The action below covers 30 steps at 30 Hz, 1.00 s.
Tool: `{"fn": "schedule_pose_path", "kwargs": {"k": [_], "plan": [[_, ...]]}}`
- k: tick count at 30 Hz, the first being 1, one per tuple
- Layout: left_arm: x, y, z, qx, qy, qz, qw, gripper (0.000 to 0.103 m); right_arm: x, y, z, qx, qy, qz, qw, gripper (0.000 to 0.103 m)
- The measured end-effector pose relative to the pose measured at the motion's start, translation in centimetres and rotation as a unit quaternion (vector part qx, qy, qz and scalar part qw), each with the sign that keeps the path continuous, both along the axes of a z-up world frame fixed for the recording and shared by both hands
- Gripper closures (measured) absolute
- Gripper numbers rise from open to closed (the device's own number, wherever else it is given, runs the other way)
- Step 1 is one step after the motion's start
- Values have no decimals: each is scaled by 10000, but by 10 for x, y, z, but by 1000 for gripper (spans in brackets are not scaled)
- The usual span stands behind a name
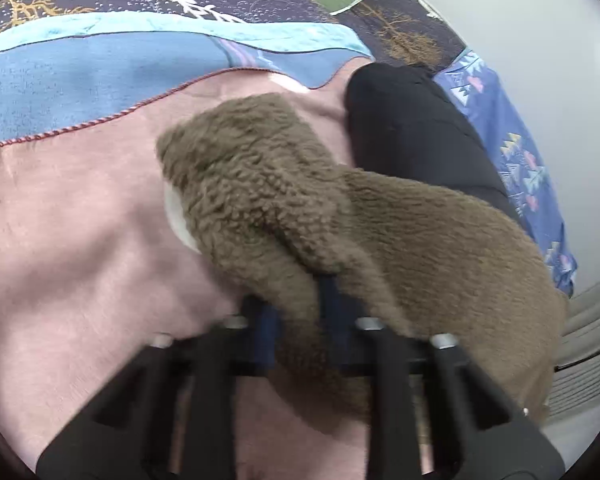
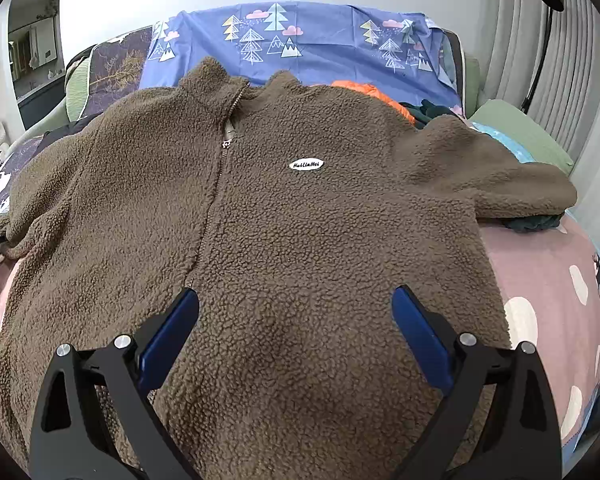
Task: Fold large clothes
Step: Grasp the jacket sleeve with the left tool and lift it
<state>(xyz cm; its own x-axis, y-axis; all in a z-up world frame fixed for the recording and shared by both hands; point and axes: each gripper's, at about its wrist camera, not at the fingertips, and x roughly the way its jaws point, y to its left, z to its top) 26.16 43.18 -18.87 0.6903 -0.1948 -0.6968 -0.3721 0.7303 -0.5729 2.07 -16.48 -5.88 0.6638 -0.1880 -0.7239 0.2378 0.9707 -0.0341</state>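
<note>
A brown fleece jacket point(image 2: 300, 220) lies front up on the bed, zipped, with a small white oval label point(image 2: 306, 165) on its chest. My right gripper point(image 2: 294, 294) hovers open over its lower front, blue pads point(image 2: 418, 336) spread wide and nothing between them. In the left wrist view the jacket's sleeve point(image 1: 300, 208) drapes over a pink blanket point(image 1: 80, 240). My left gripper point(image 1: 296, 312) is shut on that sleeve, and the fleece bunches up between its blue pads and hides their tips. The other sleeve point(image 2: 500, 176) rests folded at the right.
A black garment point(image 1: 412, 132) lies beside the sleeve. Orange and dark green clothes point(image 2: 404, 104) are piled behind the jacket. A blue tree-print sheet point(image 2: 320, 48) covers the far end of the bed. Grey curtains point(image 2: 560, 80) hang at the right.
</note>
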Motion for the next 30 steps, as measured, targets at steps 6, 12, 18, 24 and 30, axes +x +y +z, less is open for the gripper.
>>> {"fn": "schedule_pose_path", "kwargs": {"k": [6,12,18,24,30], "plan": [[-36,-59,119,1151,-1158,-500,9853,92,6,-9,2,23,-119,30,9999,5],[-53,-213,240,2301,-2523,-1901,9205,91,0,-30,8,404,-376,-68,9984,5],[-42,-421,245,2384,-2885,-3824,8448,91,-20,-64,10,395,-418,-360,9977,5],[-31,-553,165,2321,-2214,-5066,8003,82,-34,-110,1,519,-197,-715,9959,5],[-42,-543,131,2320,-1891,-5152,8031,75,-13,-127,-5,1274,-46,-273,9915,7]]}}
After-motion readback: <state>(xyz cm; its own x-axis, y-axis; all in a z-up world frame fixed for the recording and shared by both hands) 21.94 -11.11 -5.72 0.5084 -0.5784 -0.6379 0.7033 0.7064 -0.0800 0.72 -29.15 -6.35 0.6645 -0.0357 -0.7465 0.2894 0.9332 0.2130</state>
